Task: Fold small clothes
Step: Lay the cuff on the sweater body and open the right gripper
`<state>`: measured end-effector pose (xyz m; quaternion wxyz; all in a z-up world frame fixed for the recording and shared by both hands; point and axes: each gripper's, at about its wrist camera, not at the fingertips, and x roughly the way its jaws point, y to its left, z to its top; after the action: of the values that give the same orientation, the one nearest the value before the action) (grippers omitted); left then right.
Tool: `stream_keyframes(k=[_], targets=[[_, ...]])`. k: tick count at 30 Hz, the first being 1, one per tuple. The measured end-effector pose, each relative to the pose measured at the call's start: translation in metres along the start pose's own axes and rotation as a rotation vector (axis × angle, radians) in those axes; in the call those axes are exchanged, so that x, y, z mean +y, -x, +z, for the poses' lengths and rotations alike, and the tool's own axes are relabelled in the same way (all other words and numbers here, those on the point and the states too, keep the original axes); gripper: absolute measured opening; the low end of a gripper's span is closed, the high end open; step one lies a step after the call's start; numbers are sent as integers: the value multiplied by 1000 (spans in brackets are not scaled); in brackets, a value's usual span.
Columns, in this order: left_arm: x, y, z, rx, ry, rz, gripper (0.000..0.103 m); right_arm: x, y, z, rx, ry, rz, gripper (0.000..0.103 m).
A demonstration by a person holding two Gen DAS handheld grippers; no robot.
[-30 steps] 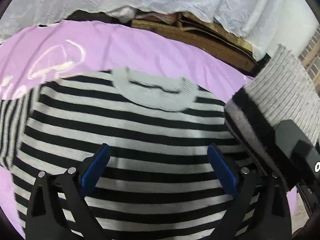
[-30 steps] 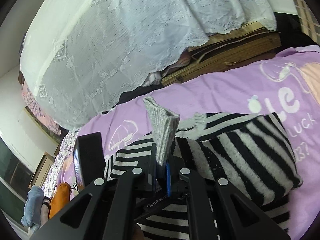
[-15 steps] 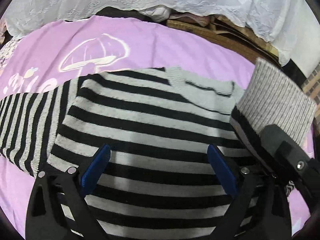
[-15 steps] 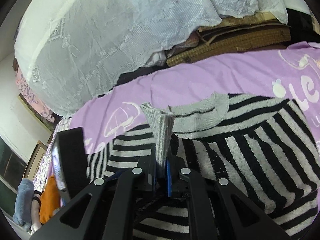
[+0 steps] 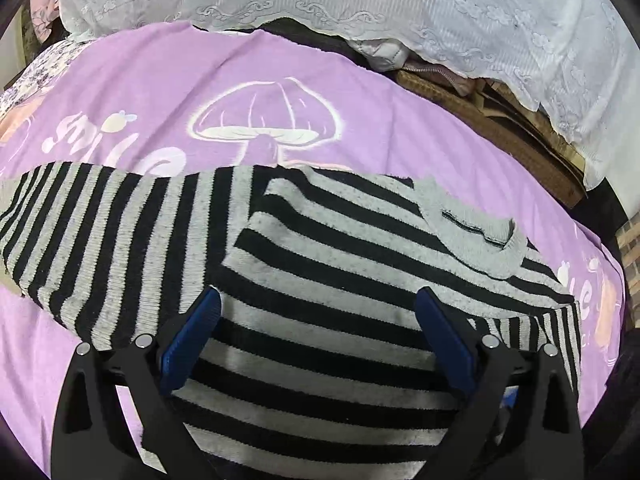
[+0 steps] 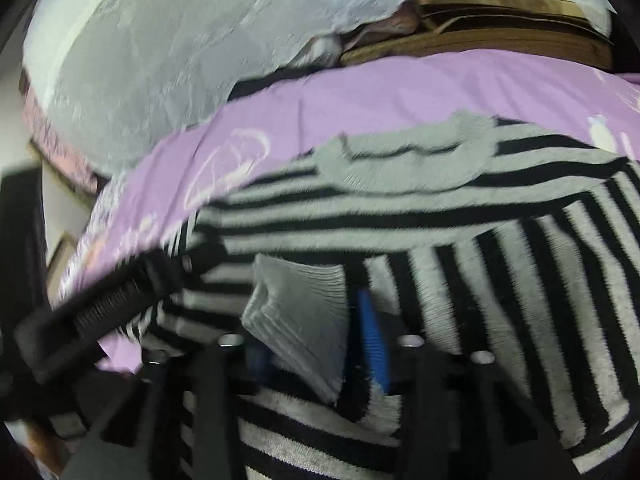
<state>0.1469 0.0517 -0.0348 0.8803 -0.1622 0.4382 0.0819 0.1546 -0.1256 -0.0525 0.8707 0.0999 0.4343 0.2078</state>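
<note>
A small black-and-grey striped sweater (image 5: 328,264) lies flat on a purple sheet (image 5: 160,92), with its grey collar (image 5: 476,236) at the right and its left sleeve (image 5: 100,240) spread out to the left. My left gripper (image 5: 320,340) is open and empty just above the sweater's body. In the blurred right wrist view my right gripper (image 6: 316,332) is shut on the grey ribbed cuff (image 6: 304,316) of the right sleeve (image 6: 540,300), low over the sweater's body. The collar also shows in that view (image 6: 404,160).
A white lace cloth (image 5: 360,4) covers bedding behind the sheet. Brown folded mats (image 5: 500,124) lie at the back right. The sheet bears a white mushroom print (image 5: 264,120). The left gripper's black body (image 6: 100,312) shows at the left of the right wrist view.
The right gripper has carried the sleeve cuff down and inward over the sweater's body. The left gripper has swung left, so the spread left sleeve is now in its view.
</note>
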Motion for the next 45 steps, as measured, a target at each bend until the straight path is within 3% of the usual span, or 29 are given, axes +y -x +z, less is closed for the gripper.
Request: stream_keyframes(k=[1,6,10,11,13,14,15,19,22,24,26,29,31,33,36,38,42,45], targets=[[0,1,0,0,-1,0,95,4,3,-1,-3,24,-6,45],[5,17,-2,-17,-10,-31,95,13,35,-5,-18,100,43,71],[7,29,-2,-39,-21,-48,95,4,75,-8,-94,145,58,73],[6,31,-2,-38,-22,-58,95,-2,82,-7,-116,135,47,71],[2,37,-5,-38,-32,-89,95,-23,95,-3,-147,92,21,46],[-3,40,-6,-40,-46,-106,95,-34,97,0,-147,62,15,25],[-11,44,-10,-47,-75,-126,95,-46,99,2,-146,23,12,17],[-42,54,-25,-63,-188,-170,95,-86,96,3,-131,-95,-22,17],[-60,35,-37,-28,-274,-93,96,-95,89,-5,-100,-120,-23,17],[-54,5,-40,53,-255,-23,96,-101,79,-15,-53,-140,-24,19],[-41,-17,-44,133,-217,-5,97,-107,63,-28,20,-164,-30,17],[-38,-15,-46,112,-234,15,98,-107,65,-31,14,-164,-32,14],[-35,-8,-46,80,-223,43,97,-103,75,-27,-23,-154,-30,19],[-31,6,-42,40,-191,13,97,-102,81,-19,-49,-144,-38,19],[-32,34,-31,-19,-139,-99,97,-106,82,2,-71,-150,-58,19],[-43,39,-29,-22,-159,-143,97,-111,74,17,-63,-141,-90,19],[-75,15,-36,26,-251,-151,97,-136,46,30,-5,-183,-147,19],[-86,-30,-52,147,-311,-99,97,-154,36,24,-13,-235,-86,17]])
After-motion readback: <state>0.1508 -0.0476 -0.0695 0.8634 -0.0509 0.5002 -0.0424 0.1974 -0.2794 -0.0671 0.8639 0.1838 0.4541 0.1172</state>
